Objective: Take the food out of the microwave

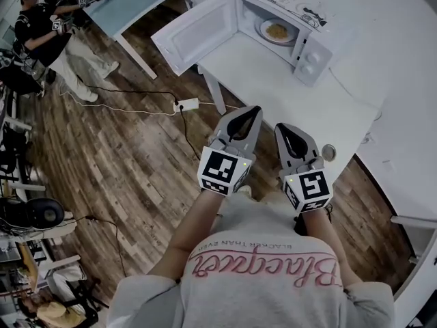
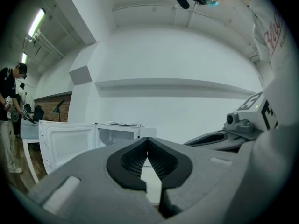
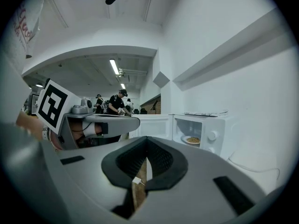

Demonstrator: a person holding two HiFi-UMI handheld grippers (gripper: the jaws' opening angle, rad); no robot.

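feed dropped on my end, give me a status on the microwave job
Left gripper and right gripper shut, empty. Plate of food inside microwave, door open. Path to it looks clear.

Red script "Blacques" on shirt point(image 1: 263, 282)

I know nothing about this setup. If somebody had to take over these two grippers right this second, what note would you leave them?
Left gripper: shut, empty.
Right gripper: shut, empty. The two are side by side, pointing at the microwave but well short of it.
Things: the microwave stands on the white table with its door swung wide open. The plate of food is inside.
Done: the door is already open.
Left: everything else. Probably open a gripper, reach in, take the plate by its rim, bring it out level and set it on the table.
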